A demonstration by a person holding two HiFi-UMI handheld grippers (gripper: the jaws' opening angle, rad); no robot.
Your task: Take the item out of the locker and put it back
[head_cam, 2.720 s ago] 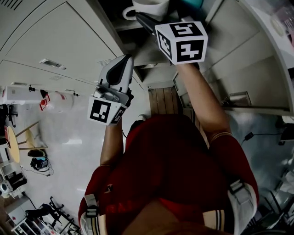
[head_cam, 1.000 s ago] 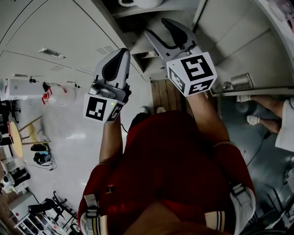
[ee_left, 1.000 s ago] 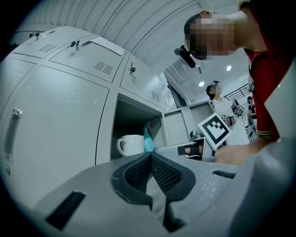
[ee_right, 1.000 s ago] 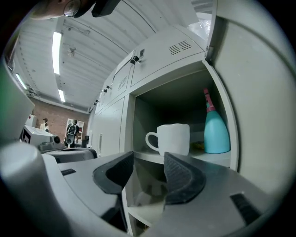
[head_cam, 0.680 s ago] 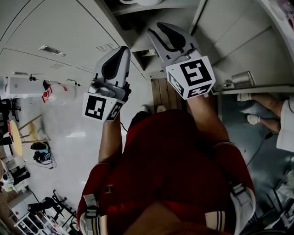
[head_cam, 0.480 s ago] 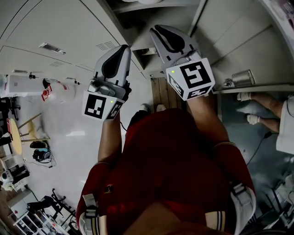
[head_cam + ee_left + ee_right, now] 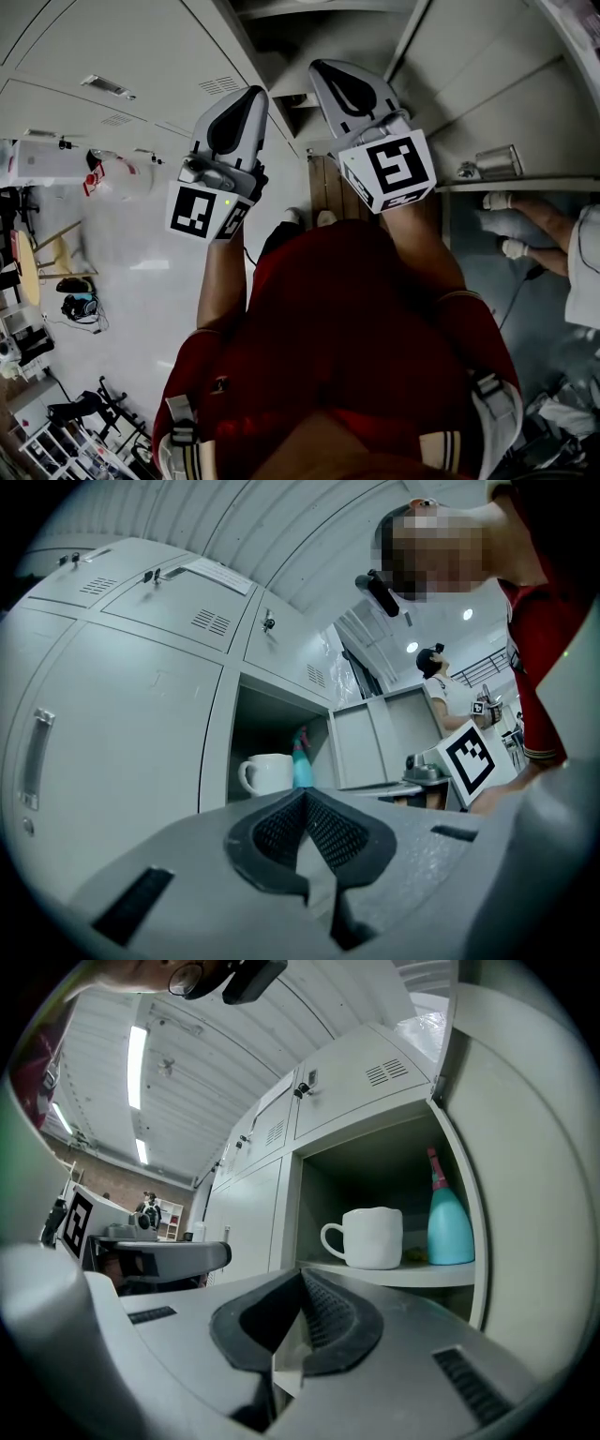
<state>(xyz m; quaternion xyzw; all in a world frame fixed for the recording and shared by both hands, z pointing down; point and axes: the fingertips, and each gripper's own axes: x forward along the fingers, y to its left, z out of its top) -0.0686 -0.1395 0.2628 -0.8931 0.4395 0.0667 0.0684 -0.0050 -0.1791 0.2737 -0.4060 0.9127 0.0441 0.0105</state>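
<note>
- Count: one white mug [image 7: 373, 1237], one teal spray bottle [image 7: 450, 1227], one open locker compartment [image 7: 412, 1277], and two claws, both mine.
- Container: the open compartment holds both the mug and the spray bottle on its shelf. The mug stands upright with its handle turned towards the closed locker doors [image 7: 253, 1222]. The bottle stands just beside it, on the side of the open door [image 7: 525, 1194].
- Right claw [image 7: 300, 1279]: the jaws have just closed and now meet, pad to pad, with nothing between them. It points about level at the open compartment, short of the shelf and apart from the mug.
- Left claw [image 7: 305, 799]: the jaws are together and grip nothing. It is tilted slightly upward.
- Pose: I hold both claws in front of my chest, side by side, aimed at the lockers.
</note>
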